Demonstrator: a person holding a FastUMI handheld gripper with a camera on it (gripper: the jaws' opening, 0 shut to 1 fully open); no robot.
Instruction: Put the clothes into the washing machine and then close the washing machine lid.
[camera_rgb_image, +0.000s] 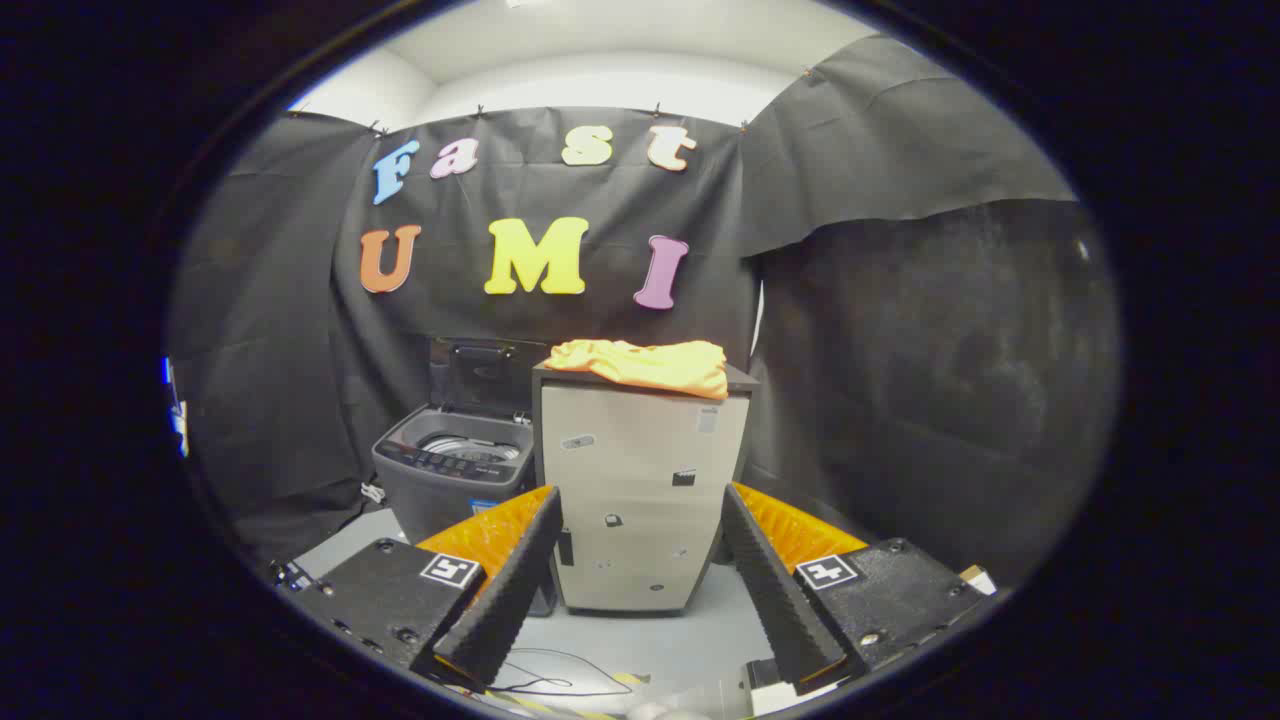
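Clothes: an orange garment (645, 364) lies bunched on top of a pale cabinet, one edge drooping a little over the front right of the top; it sits well beyond the fingers and above the gap between them.
Cabinet: the pale, upright cabinet (640, 500) with a dark top stands on the floor straight ahead, seen between the two fingers; small stickers and a dark latch dot its front.
Washing machine: a grey top-loader (450, 480) stands just beside the cabinet, on its left and slightly behind its front face; the cabinet's left edge covers the machine's right side.
Lid: the dark lid (483, 375) is raised, standing up at the back against the booth wall, and the metal drum shows in the opening.
Gripper: the gripper (640, 570) has its fingers spread wide apart, nothing between them, far short of the garment.
Floor: a grey floor (650, 640) with a thin dark cable (545, 680) looping across it just ahead of the fingers.
Surroundings: black cloth (900, 350) hangs behind and to the right, close by the cabinet's right side.
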